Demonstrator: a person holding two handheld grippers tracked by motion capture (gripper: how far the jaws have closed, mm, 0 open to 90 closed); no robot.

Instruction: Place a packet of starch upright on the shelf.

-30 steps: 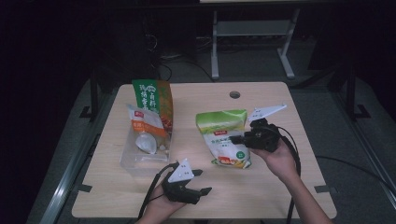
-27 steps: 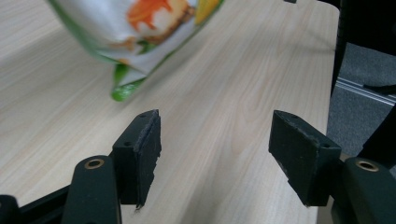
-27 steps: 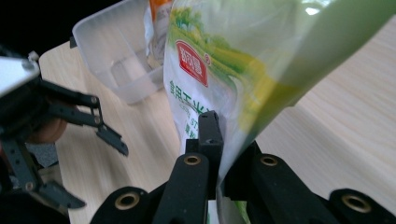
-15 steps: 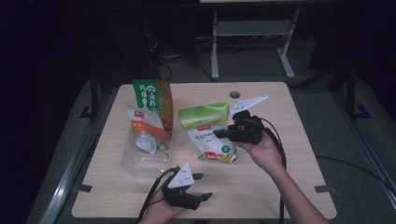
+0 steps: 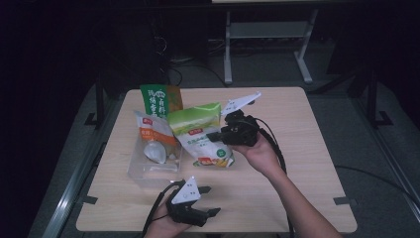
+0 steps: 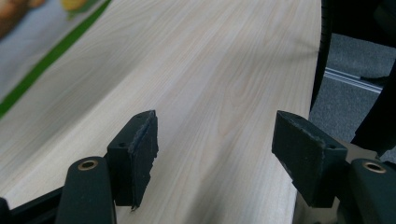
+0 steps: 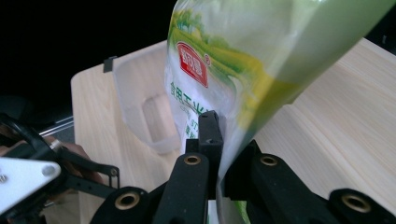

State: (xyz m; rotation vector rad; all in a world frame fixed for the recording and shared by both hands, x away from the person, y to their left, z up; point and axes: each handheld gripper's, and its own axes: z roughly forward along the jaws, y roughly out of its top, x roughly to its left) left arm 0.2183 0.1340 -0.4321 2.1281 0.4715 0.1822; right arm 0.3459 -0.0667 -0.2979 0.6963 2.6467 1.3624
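bin [image 5: 148, 171]: clear plastic, at about 9 o'clock from the tabletop's middle; an orange pouch [image 5: 153, 136] stands inside it and a tall green-and-orange bag [image 5: 161, 99] rises at its 12 o'clock end.
left gripper [image 5: 208, 214]: low at 6 o'clock, near the front edge of the tabletop [image 5: 307, 163]; its fingers [image 6: 140, 149] stand well apart, have just been opening a touch more, and have nothing but bare wood between them.
green bag [image 5: 200, 134]: held off the tabletop just at 3 o'clock of the bin, tilted, its bottom corner hanging lowest; in the right gripper view it [image 7: 224, 70] hangs above the bin's wall [image 7: 135, 107].
right gripper [image 5: 214, 136]: just past centre toward 12 o'clock, fingers [image 7: 208, 135] pinched tight on the green bag's side edge.
weight: likely light to middling; the bag droops from a single pinch without tearing loose.
stiffness: soft, filled pouch; the body bulges and would sag and swing, so slow moves suit it.
surface: glossy film, probably slippery, so a thin pinch could creep out.
where to grip: the flat sealed edge or top seam, where the film lies doubled and stiff, not the bulging middle.
risk: contents shifting could tip the bag against the orange pouch as it goes in.
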